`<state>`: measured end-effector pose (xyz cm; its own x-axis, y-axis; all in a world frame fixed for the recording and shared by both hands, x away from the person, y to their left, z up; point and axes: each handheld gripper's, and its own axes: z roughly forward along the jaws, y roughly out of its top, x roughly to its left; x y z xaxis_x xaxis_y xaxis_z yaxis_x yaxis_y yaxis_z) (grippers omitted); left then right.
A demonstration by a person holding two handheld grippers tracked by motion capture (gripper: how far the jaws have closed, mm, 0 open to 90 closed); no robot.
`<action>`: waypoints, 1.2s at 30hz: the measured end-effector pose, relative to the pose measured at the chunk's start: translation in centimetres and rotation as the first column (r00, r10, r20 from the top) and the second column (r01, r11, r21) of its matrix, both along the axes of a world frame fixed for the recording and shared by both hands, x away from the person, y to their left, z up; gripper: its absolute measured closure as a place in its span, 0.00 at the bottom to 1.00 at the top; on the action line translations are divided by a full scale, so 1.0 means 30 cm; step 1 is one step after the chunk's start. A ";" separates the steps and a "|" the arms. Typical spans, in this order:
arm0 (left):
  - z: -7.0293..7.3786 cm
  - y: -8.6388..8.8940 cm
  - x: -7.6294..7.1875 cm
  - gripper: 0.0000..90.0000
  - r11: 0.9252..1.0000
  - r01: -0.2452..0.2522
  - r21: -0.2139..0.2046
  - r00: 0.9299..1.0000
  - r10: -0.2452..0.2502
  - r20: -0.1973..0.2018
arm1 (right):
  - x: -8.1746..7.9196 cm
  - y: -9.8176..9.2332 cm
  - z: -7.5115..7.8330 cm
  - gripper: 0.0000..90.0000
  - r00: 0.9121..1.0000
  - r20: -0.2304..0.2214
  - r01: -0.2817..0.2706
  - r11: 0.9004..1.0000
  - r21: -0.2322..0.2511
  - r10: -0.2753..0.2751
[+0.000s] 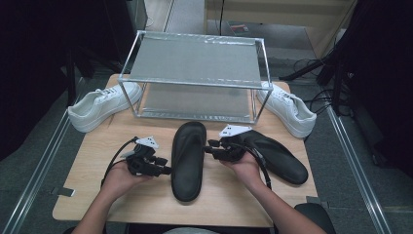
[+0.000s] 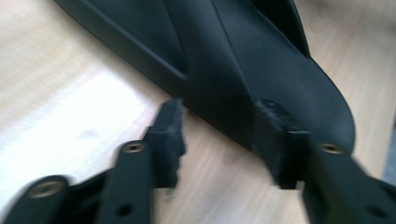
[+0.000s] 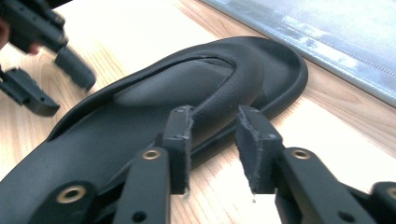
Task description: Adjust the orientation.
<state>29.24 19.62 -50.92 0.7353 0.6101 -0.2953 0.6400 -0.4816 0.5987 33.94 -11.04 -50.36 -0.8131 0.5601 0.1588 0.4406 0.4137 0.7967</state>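
High view: a black flip-flop (image 1: pixel 188 161) lies lengthwise at the centre of the wooden table (image 1: pixel 97 195), toe end toward the top of the frame, with one gripper on each side of it. The left gripper (image 1: pixel 163 169), held in the person's left hand (image 1: pixel 119 179), sits at the sandal's left edge near mid-frame; the right gripper (image 1: pixel 209 147), held in the right hand (image 1: pixel 246 168), sits at its right edge. A second black flip-flop (image 1: pixel 277 158) lies angled toward the lower right, partly behind the right hand. A metal-framed shelf rack (image 1: pixel 195 83) occupies the upper centre, with a white sneaker (image 1: pixel 100 105) to its left and another white sneaker (image 1: pixel 290 109) to its right, both on the table's far corners. Left gripper view: the jaws stand apart – one pad over bare wood at lower centre, the other at centre right resting against the sandal's dark edge (image 2: pixel 261 84), which runs diagonally from upper left to right; nothing is pinched between them. Right gripper view: the jaws are likewise apart, rising from the bottom centre, and the curved strap (image 3: pixel 224 93) of the sandal (image 3: pixel 140 126) lies just beyond the gap between the pads without being pressed by them. The left gripper (image 3: pixel 39 79) appears in the upper left of this view, its fingers also spread – beside the sandal's far edge. The rack's lower shelf (image 3: pixel 327 42) crosses the upper right corner.
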 end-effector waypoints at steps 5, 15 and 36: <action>0.003 0.033 0.013 0.44 0.999 -0.054 -0.006 0.998 0.054 0.018 | -0.001 -0.012 0.002 0.62 1.000 0.001 -0.011 1.000 -0.001 0.011; -0.004 0.063 0.026 0.41 0.993 -0.113 0.021 0.993 0.112 0.038 | -0.009 -0.036 0.012 0.52 1.000 0.012 0.007 1.000 -0.008 -0.007; -0.005 0.065 0.060 0.40 0.987 -0.160 0.003 0.985 0.160 0.061 | -0.049 -0.184 0.076 0.49 1.000 -0.014 0.009 1.000 0.005 -0.009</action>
<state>31.04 21.58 -51.06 0.6444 0.7234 -0.2477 0.6717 -0.3808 0.6354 32.48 -16.56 -48.08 -0.8055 0.5668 0.1728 0.4555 0.4056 0.7925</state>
